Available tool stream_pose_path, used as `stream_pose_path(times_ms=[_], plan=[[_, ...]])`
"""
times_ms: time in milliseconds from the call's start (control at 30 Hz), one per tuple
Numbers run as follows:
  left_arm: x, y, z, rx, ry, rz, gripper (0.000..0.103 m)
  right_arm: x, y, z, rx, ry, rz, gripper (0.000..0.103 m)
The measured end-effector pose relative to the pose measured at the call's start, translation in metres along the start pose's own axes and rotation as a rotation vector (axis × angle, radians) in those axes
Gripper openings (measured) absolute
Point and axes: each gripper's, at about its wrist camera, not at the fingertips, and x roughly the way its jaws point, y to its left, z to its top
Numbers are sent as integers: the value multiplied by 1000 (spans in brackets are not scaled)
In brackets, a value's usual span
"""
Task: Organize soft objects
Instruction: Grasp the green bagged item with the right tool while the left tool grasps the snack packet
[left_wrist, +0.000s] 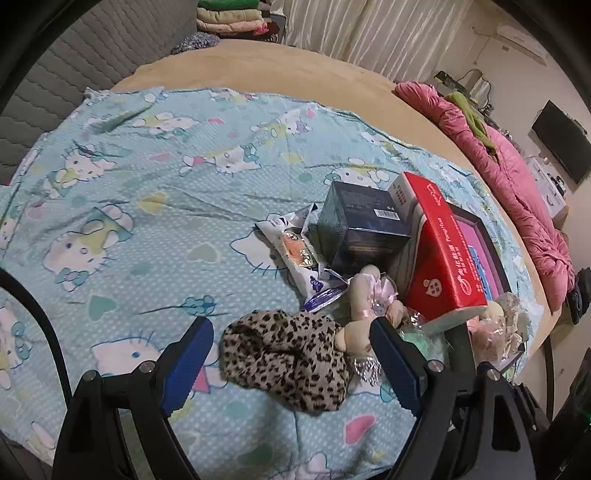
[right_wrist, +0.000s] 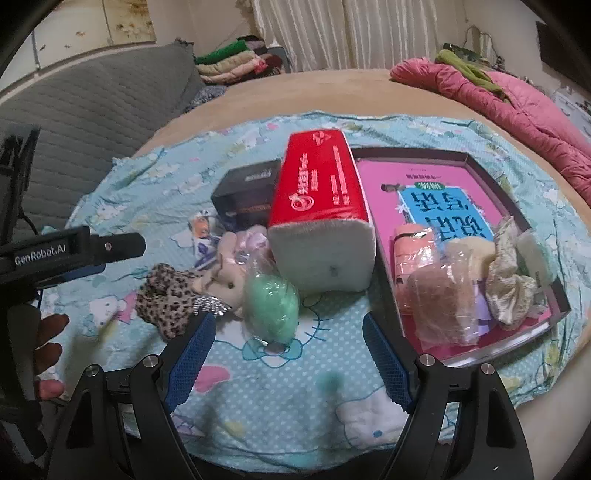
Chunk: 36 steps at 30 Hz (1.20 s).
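Leopard scrunchie (left_wrist: 286, 356) lies on the blanket (left_wrist: 147, 192), between the spread fingers of the left gripper (left_wrist: 291, 332), untouched. Green pouf (right_wrist: 271, 308) sits near the spread right gripper (right_wrist: 286, 326), ahead of its left finger, apart. Right view alone shows the tray (right_wrist: 554, 288) interior: bagged soft items on a pink book. Left view alone shows the snack packet (left_wrist: 295, 251) clearly.

One leopard scrunchie (left_wrist: 286, 354), one green puff (right_wrist: 271, 308), one plush toy (right_wrist: 221, 275), two boxes, one tray (right_wrist: 461, 155).
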Motion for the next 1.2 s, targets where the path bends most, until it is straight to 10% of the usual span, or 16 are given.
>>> stream_pose_path(times_ms=[700, 1200], plan=[[94, 14, 45, -108, 98, -48, 86, 50, -10, 0, -4, 47, -1, 83], [115, 14, 54, -107, 95, -53, 67, 68, 6, 4, -78, 35, -6, 83]])
